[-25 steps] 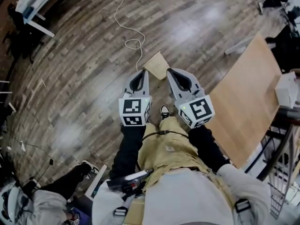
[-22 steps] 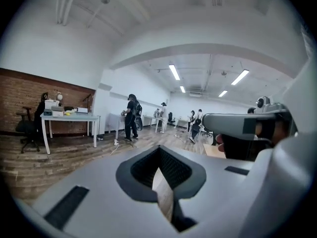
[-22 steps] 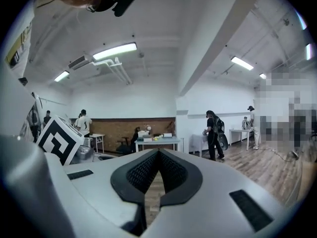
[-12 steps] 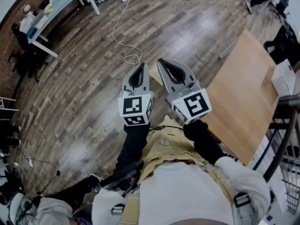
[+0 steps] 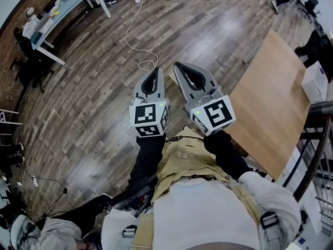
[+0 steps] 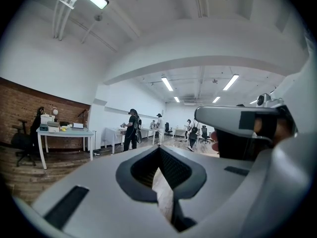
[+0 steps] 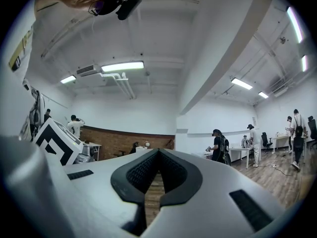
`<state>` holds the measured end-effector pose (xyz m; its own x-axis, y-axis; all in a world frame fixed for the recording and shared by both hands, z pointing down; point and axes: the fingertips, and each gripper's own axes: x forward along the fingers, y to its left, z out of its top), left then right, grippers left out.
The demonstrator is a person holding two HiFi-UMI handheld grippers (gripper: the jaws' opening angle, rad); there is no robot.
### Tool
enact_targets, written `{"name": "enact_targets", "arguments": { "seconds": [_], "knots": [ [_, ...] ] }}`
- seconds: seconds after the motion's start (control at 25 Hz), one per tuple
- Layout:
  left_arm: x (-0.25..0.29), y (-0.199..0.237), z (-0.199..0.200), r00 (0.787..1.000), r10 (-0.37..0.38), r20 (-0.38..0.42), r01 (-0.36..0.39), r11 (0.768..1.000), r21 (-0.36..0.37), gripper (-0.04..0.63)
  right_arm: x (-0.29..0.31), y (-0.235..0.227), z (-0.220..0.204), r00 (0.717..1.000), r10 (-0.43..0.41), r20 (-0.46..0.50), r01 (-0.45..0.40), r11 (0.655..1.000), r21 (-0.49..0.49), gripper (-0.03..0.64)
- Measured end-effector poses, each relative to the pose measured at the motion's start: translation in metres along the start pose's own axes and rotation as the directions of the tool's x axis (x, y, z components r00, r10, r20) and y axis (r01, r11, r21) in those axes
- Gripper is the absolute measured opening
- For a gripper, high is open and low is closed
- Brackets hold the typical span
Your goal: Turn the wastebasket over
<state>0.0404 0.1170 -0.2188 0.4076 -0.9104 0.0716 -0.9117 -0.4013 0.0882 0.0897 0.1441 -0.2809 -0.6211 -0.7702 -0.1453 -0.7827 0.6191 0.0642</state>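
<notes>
No wastebasket can be made out with certainty. A tan flat-looking thing point(image 5: 171, 80) lies on the wood floor, mostly hidden between my two grippers. My left gripper point(image 5: 154, 73) is held up level in front of my body with its jaws together and nothing in them; the left gripper view point(image 6: 159, 148) looks out across the room. My right gripper point(image 5: 180, 66) is raised beside it, tips meeting and empty, and in the right gripper view point(image 7: 157, 151) it points slightly upward. Each gripper shows at the edge of the other's view.
A light wooden table point(image 5: 270, 98) stands at the right, with a white box point(image 5: 315, 82) near its far edge. A white cable point(image 5: 136, 40) snakes over the floor ahead. A desk point(image 5: 67, 4) is at the top left. A person's leg point(image 5: 78, 204) is at lower left.
Both grippers have risen together and now cover most of the tan thing on the floor. Their jaws have stayed together.
</notes>
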Motion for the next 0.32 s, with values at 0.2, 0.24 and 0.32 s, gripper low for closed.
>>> {"name": "enact_targets", "arguments": {
  "seconds": [0.2, 0.24, 0.32],
  "knots": [
    [0.000, 0.009, -0.006, 1.000, -0.003, -0.010, 0.003, 1.000, -0.004, 0.002, 0.007, 0.004, -0.004, 1.000, -0.001, 0.004, 0.001, 1.000, -0.001, 0.021],
    [0.004, 0.011, -0.009, 1.000, -0.003, -0.013, 0.003, 1.000, -0.003, 0.002, 0.008, 0.002, -0.008, 1.000, -0.002, 0.005, 0.002, 1.000, 0.001, 0.021],
    [0.010, 0.012, -0.016, 1.000, -0.004, -0.018, 0.004, 1.000, -0.002, 0.002, 0.011, -0.003, -0.016, 1.000, -0.005, 0.003, 0.005, 1.000, 0.003, 0.021]
  ]
}}
